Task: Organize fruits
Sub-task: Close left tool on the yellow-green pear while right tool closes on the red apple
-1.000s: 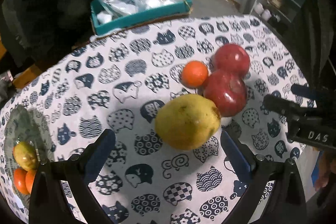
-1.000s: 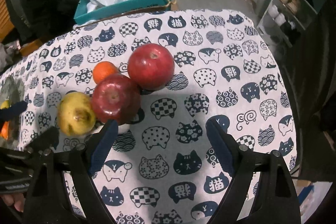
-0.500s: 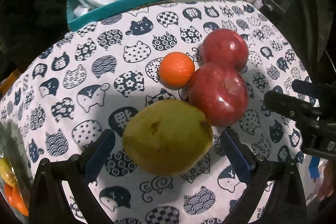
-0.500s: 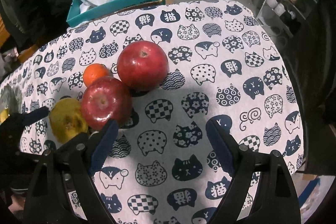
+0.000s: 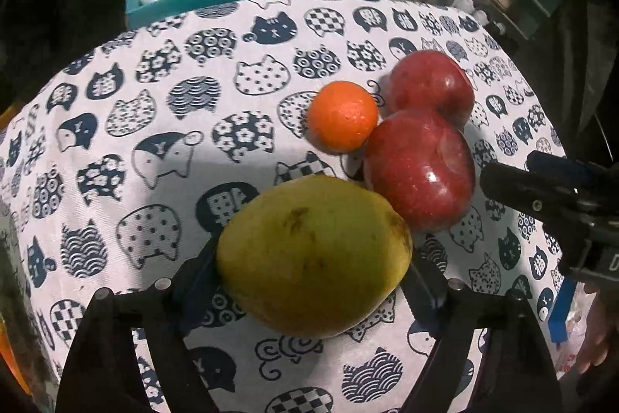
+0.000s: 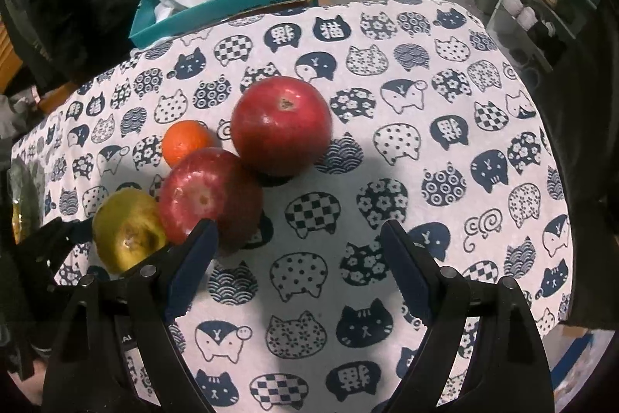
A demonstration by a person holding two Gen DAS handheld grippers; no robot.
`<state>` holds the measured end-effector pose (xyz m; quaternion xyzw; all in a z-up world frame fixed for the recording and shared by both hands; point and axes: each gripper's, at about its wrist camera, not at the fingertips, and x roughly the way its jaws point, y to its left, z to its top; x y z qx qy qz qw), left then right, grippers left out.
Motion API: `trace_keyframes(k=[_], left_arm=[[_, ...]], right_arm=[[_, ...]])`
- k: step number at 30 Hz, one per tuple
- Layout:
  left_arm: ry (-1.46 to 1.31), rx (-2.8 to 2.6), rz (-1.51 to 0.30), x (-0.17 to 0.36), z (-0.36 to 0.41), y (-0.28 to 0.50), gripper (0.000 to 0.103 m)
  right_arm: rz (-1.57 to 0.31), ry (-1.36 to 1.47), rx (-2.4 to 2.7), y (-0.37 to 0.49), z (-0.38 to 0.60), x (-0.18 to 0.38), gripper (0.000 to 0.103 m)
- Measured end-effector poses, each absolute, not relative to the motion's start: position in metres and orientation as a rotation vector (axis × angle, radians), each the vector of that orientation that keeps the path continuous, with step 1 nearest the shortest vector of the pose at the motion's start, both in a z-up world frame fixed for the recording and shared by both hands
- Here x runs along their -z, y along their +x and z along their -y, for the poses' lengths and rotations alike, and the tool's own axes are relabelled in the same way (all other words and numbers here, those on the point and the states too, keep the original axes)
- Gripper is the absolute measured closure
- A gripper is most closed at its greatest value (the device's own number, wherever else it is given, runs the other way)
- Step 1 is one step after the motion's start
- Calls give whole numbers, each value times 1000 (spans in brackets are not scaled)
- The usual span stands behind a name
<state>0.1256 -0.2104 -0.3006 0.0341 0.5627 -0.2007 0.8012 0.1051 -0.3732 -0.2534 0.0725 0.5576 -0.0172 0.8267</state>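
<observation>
The yellow-green pear [image 5: 313, 254] serves as the landmark: it lies on its side on the cat-print cloth of the worktop [image 5: 154, 126], and the other loose fruit cluster on its far right side. The nearer red apple [image 5: 419, 169] touches the pear's upper right shoulder, the small orange [image 5: 342, 115] sits just beyond the pear against that apple, and the second red apple [image 5: 429, 86] lies farthest from the pear, behind the first. The left tool [image 5: 313, 269] straddles the pear because this fruit is evidently the one being picked first; its jaws are closing with the pear between them, the dark pads right at the pear's two flanks, though whether they already press I cannot tell. It points steeply down from above the pear's near side. The right tool [image 6: 298, 250] hovers to the right of the pear, near the front apple, its jaws wide with only bare cloth between them, likewise angled steeply down, seemingly waiting its turn.
</observation>
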Motion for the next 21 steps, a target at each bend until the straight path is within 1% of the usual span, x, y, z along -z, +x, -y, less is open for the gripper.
trace_keyframes(k=[13,21], left_arm=[[-2,345,-1201,290,160,128,18],[-38,299,-1196,288,134,130,18]], right_arm=[[-1198,212,-68,123,342,261,18],[-1259,169,-81,143,320,285,18]])
